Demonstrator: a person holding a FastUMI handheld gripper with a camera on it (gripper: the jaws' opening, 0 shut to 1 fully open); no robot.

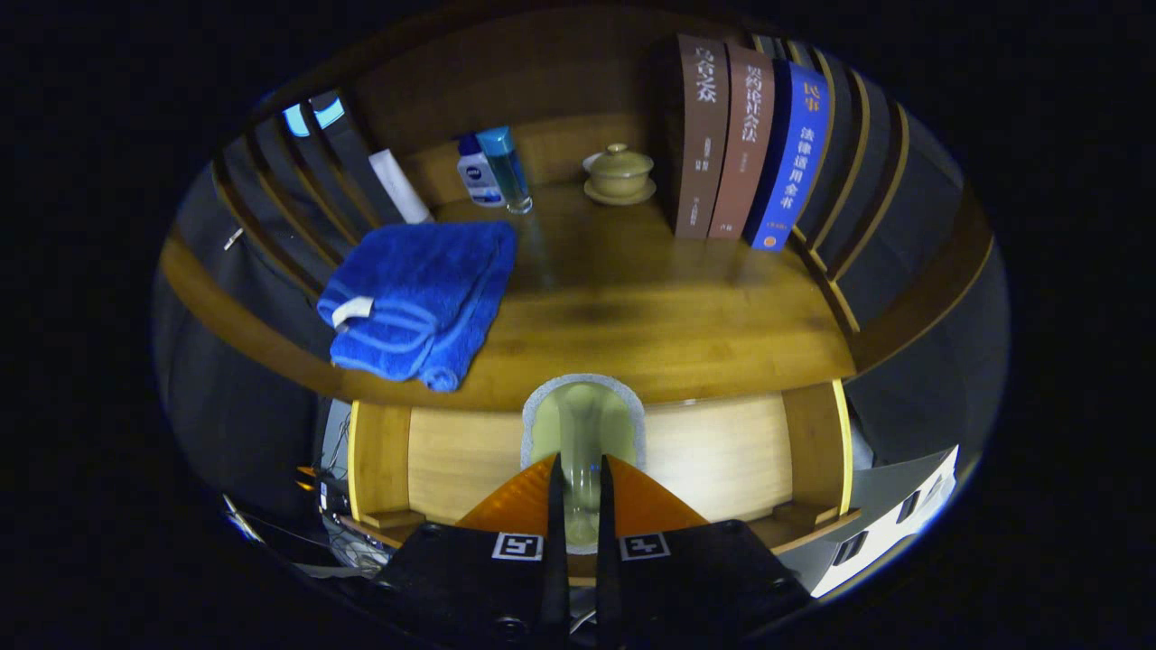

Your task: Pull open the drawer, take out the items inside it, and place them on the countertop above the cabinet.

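My gripper [578, 469] is shut on a pale green, round-topped pad with a grey fuzzy rim [583, 417]; it looks like a sponge. Both orange fingers [510, 507] press on its lower part. The pad stands upright between the fingers, and its top reaches the front edge of the wooden countertop [650, 316]. Below that edge the open drawer [722, 456] shows its light wood inside and its two side walls. The fingers and the pad hide the drawer's middle.
On the countertop a folded blue towel [417, 298] lies at the front left. At the back stand a white roll [400, 185], two small bottles [492, 170] and a lidded tea bowl on a saucer [619, 173]. Three upright books [750, 144] stand at the back right. Slatted side rails flank the countertop.
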